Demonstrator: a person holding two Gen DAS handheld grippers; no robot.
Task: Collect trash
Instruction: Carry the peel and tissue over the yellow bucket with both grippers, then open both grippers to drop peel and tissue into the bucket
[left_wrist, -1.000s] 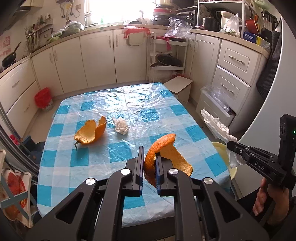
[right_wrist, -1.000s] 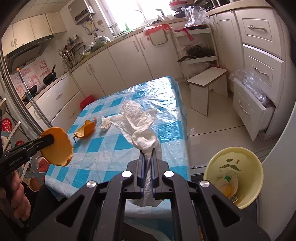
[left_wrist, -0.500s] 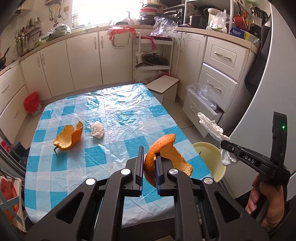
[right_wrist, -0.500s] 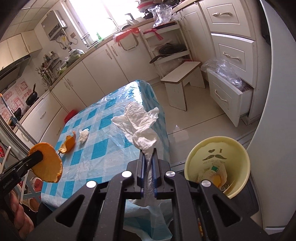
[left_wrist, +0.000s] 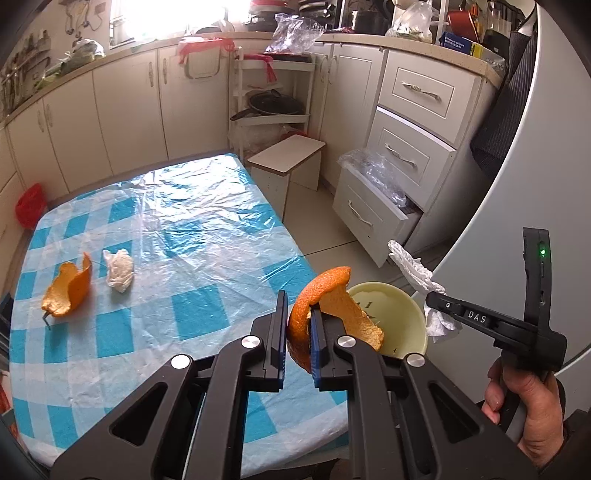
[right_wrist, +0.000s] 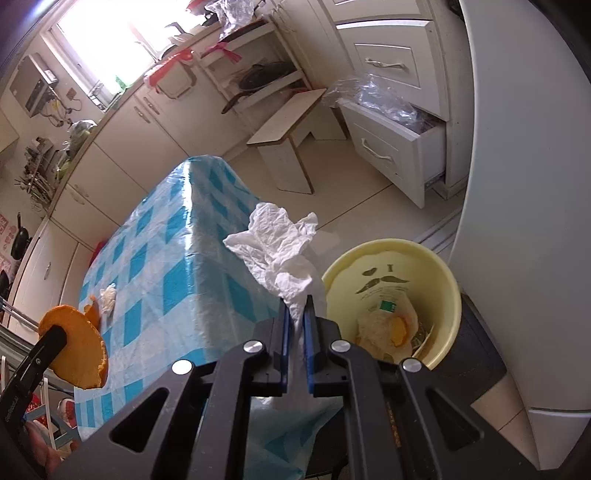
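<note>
left claw (left_wrist: 299, 325) gripping one orange peel (left_wrist: 325, 306), right claw (right_wrist: 295, 325) pinching one tissue (right_wrist: 280, 251), one yellow bin (right_wrist: 439, 266)

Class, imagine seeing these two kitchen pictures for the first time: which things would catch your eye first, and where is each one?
The bright orange peel clamped in the left gripper stands out first, held past the table's edge near the yellow bin. Next comes the crumpled white tissue pinched in the right gripper beside that bin. On the blue checked tablecloth another peel and small wad lie side by side.
</note>
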